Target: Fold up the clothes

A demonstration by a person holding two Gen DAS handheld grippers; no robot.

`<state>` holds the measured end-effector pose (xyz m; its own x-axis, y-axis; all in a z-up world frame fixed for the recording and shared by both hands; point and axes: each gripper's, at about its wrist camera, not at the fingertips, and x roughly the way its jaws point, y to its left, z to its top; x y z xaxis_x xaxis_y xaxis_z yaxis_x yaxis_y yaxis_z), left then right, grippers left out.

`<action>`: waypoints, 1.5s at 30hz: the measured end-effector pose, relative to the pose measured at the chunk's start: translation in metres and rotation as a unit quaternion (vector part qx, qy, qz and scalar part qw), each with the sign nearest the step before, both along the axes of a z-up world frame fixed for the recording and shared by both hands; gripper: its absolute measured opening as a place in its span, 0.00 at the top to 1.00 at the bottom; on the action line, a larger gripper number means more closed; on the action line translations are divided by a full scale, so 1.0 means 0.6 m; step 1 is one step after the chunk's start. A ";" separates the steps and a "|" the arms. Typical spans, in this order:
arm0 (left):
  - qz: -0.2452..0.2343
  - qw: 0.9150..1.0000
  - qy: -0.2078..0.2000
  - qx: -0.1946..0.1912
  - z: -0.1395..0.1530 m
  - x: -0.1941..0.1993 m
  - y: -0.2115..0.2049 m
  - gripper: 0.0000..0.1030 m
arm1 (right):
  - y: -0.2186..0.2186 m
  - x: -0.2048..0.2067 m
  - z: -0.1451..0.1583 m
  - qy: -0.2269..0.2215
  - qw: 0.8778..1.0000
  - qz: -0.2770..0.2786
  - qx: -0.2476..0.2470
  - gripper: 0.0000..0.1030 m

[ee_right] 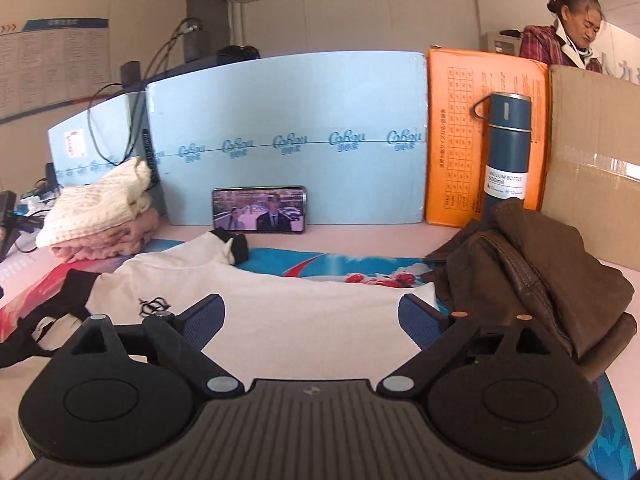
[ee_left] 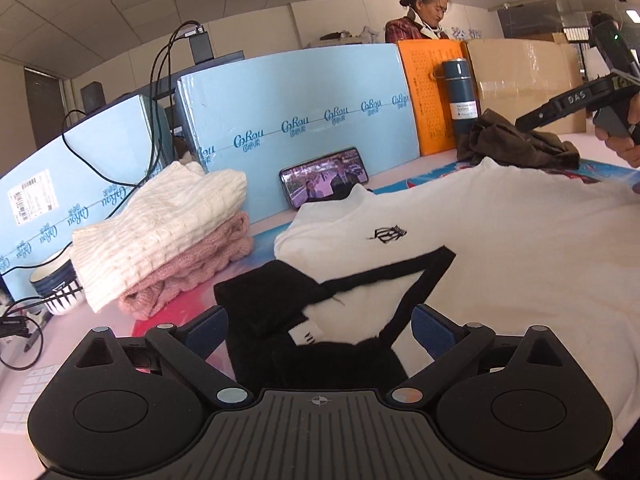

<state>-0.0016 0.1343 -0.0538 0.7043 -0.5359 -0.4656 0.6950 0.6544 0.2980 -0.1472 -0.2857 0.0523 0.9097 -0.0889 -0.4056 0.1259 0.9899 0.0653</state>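
Two hand-held grippers, matte black with blue finger pads.

The left gripper has a ribbed dark-grey centre plate bearing a small crosshair mark, flanked by two round black housings with recessed discs. Black link arms run forward to fingers faced with textured blue pads; pivot pins are silver, one with an orange tint. The right gripper is of like build, with a small pale emblem on its ribbed plate and copper-coloured pin heads at its right links. Seen from the left wrist, its black side carries white letters "DAS" and a green light above.
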 end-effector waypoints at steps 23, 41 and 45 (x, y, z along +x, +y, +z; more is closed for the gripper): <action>-0.208 0.976 -0.011 -0.066 -0.028 -0.174 -0.038 0.03 | 0.226 -0.230 -0.066 0.047 0.976 0.212 -0.006 0.14; -0.170 0.981 0.021 -0.089 -0.014 -0.149 -0.022 0.03 | 0.347 -0.212 -0.161 0.034 0.868 0.283 -0.407 0.24; -0.128 0.983 0.037 -0.129 -0.009 -0.135 0.011 0.03 | 0.364 -0.217 -0.144 -0.009 0.859 0.329 -0.393 0.54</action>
<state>-0.0826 0.1407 -0.0593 0.4998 -0.7987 -0.3350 0.8606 0.5017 0.0877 -0.2773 -0.0670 -0.0340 0.8732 0.2081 -0.4407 -0.4722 0.5854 -0.6591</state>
